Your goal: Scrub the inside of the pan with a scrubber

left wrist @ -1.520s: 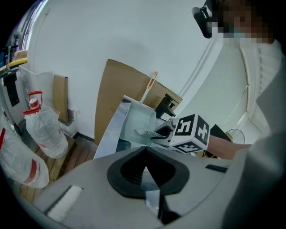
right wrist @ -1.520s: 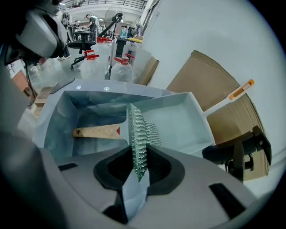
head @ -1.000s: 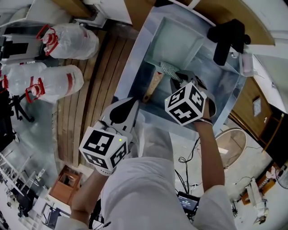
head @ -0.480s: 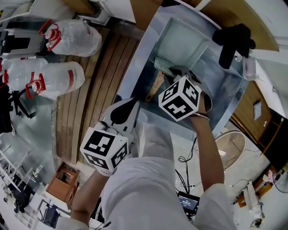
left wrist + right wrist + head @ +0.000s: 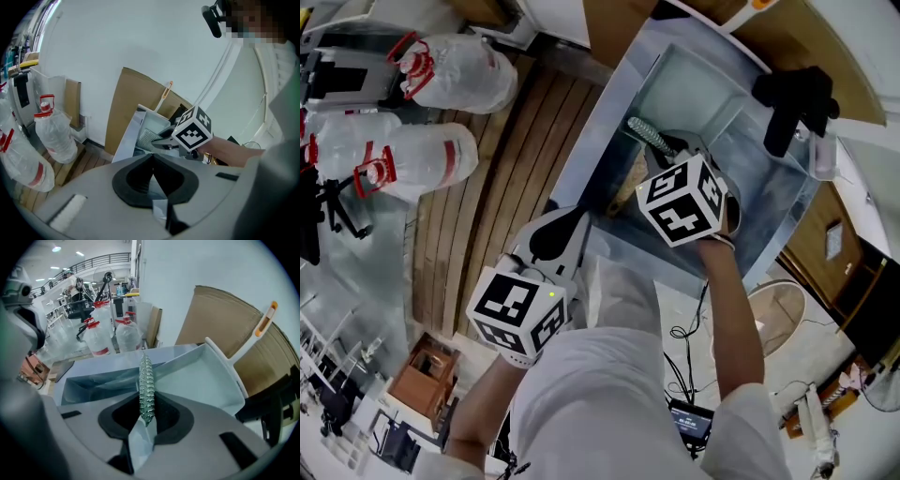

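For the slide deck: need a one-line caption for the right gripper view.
Right gripper shut on a metal mesh scrubber, held edge-on over the sink.

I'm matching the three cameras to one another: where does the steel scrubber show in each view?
Head view: the scrubber is above centre, poking up-left out of the right claw, over the sink.
Left gripper view: the scrubber is small, near centre, at the right claw's tip.
Right gripper view: the scrubber is dead centre, edge-on, clamped between the jaws.
Shared landmark: the sink, at centre in the left gripper view and mid-left in the right gripper view.
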